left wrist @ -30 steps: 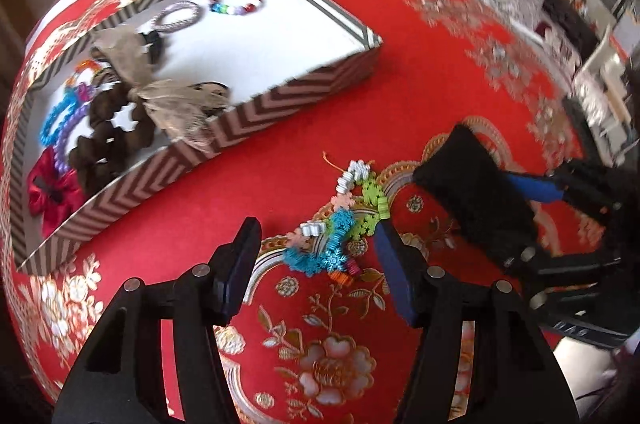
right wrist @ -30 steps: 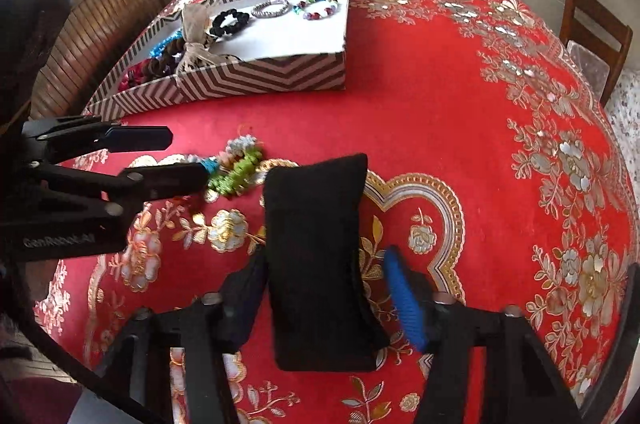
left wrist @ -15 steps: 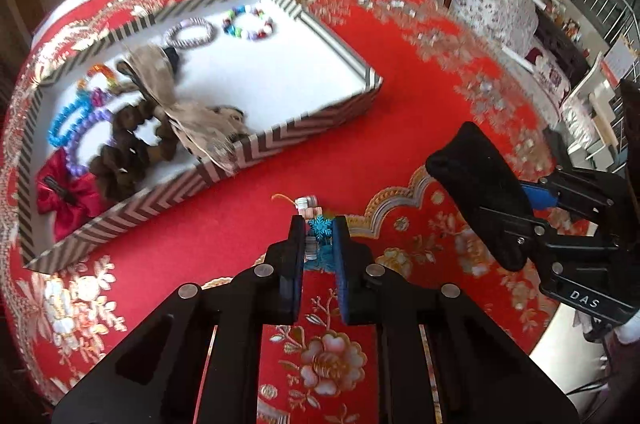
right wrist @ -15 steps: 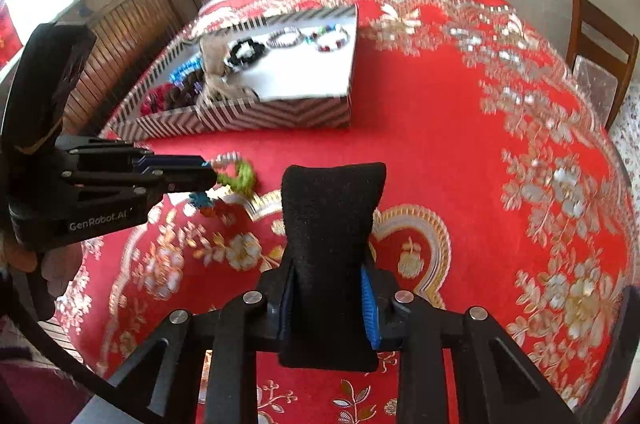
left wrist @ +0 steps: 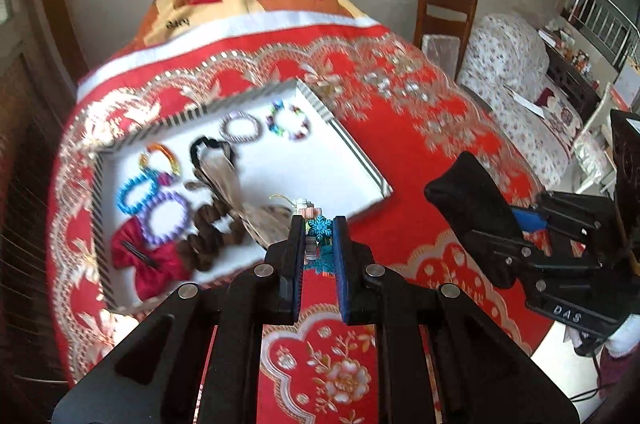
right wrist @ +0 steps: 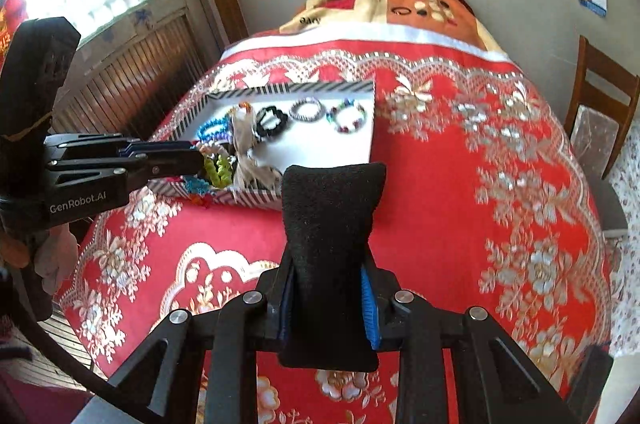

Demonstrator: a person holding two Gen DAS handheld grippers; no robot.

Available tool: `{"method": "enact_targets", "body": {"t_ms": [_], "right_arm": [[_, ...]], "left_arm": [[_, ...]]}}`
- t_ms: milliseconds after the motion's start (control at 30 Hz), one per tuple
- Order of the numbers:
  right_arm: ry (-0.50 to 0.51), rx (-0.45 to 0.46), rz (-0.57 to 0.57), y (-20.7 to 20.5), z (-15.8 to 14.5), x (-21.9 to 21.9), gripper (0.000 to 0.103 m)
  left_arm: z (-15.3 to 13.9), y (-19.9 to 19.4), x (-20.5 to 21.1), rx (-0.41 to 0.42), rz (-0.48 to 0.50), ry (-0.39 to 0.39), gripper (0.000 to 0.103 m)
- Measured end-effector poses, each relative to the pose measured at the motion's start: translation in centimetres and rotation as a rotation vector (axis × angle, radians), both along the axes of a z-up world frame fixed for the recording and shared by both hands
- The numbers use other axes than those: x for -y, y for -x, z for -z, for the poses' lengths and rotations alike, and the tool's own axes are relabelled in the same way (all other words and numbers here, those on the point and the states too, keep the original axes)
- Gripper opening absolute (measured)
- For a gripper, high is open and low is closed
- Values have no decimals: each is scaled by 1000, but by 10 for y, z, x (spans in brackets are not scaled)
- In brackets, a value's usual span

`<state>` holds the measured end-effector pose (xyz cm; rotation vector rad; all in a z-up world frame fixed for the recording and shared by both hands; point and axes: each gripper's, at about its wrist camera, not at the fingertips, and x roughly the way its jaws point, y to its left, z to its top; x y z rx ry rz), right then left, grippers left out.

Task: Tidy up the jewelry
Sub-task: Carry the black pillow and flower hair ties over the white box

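My left gripper is shut on a colourful bead bracelet with blue, green and white charms, held above the red cloth near the box's front edge; it also shows in the right wrist view. My right gripper is shut on a black velvet jewelry cushion, held up in the air; it shows at the right in the left wrist view. The striped box with a white floor holds several bracelets, hair ties, a red bow and a beige bow.
The table is covered by a red embroidered cloth. A wooden chair stands beyond the far edge, a floral sofa to the right. A window and wooden panelling are on the left.
My left gripper closed on the bead bracelet and lifted it from the cloth toward the box. My right gripper closed on the black cushion and raised it off the table.
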<state>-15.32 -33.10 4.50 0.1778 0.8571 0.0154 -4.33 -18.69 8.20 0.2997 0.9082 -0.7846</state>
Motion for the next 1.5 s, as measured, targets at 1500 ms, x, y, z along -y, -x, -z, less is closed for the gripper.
{"method": "enact_targets", "body": {"t_ms": [1500], "right_arm": [[-85, 13, -35, -81, -6, 10, 27]], "left_arm": [[0, -71, 23, -7, -156, -7, 12]]}}
